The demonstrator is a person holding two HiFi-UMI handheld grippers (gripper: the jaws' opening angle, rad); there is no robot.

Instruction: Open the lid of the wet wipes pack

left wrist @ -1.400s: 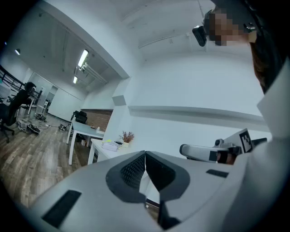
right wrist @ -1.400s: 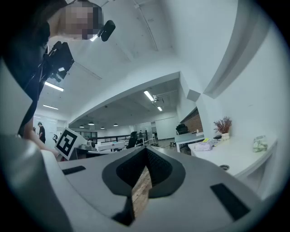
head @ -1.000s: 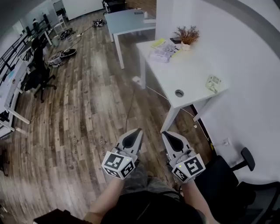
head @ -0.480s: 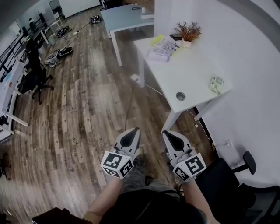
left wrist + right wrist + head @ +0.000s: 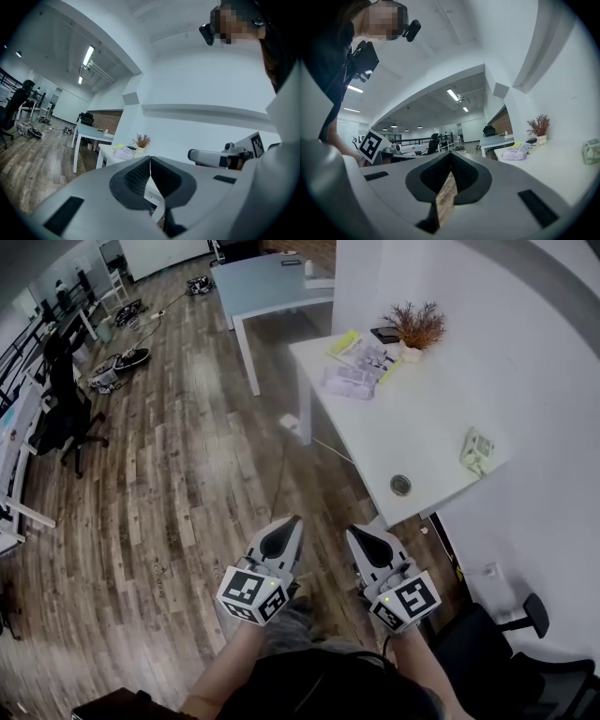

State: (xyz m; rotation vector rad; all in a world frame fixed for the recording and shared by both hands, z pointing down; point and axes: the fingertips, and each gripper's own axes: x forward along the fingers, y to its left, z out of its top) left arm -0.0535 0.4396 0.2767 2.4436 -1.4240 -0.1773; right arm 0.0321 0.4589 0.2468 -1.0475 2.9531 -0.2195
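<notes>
The white table (image 5: 422, 432) at upper right bears 1 wet wipes pack (image 5: 349, 381), yellow papers (image 5: 341, 341), 1 potted dried plant (image 5: 418, 329) and 1 pale-green object (image 5: 480, 451).

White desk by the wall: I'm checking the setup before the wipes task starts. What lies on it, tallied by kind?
Soft packs: 2
Potted dried plant: 1
Yellow flat item: 1
Dark flat item: 1
Pale green box: 1
Total: 6
</notes>
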